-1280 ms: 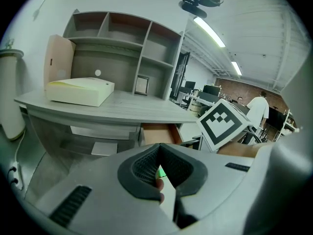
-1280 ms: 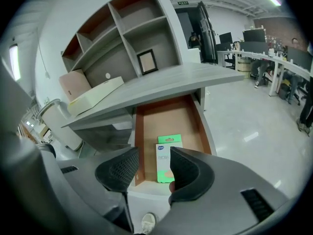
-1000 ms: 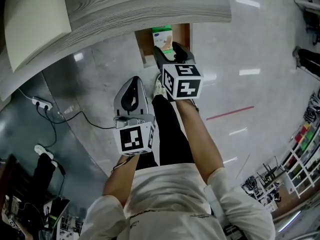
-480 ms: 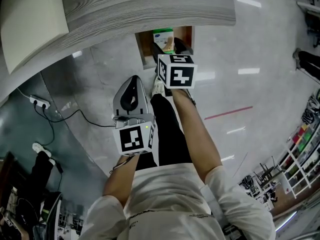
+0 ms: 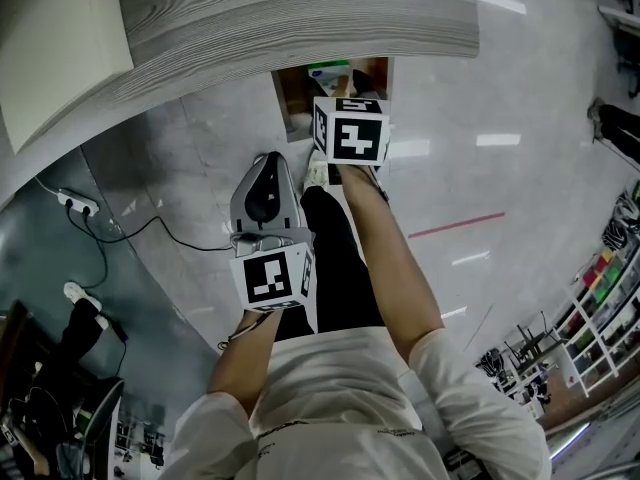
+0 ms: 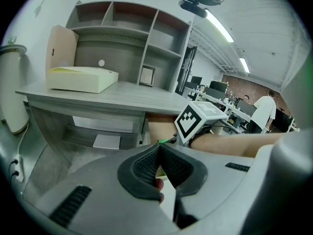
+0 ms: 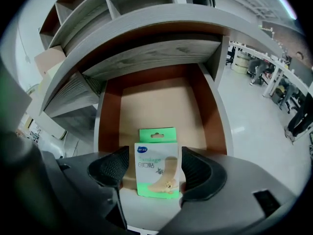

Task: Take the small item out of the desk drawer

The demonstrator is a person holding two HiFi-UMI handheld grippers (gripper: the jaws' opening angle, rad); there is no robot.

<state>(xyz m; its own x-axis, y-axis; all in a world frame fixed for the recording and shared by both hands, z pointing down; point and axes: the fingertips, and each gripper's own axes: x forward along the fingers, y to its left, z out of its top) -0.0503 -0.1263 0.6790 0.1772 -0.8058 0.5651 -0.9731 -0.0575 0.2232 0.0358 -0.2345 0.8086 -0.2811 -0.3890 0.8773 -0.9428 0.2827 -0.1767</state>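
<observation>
Between the jaws of the right claw (image 7: 156, 166) — just opened wide — sits the bandage pack (image 7: 157, 173), ungripped; drawer (image 7: 156, 104) open, lift-out remains.

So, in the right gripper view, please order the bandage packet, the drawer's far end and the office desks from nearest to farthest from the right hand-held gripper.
1. Bandage packet: between the right hand-held gripper's jaws, which have just been opening.
2. Drawer's far end: behind the packet, under the desk top.
3. Office desks: far across the room, at the right.
</observation>
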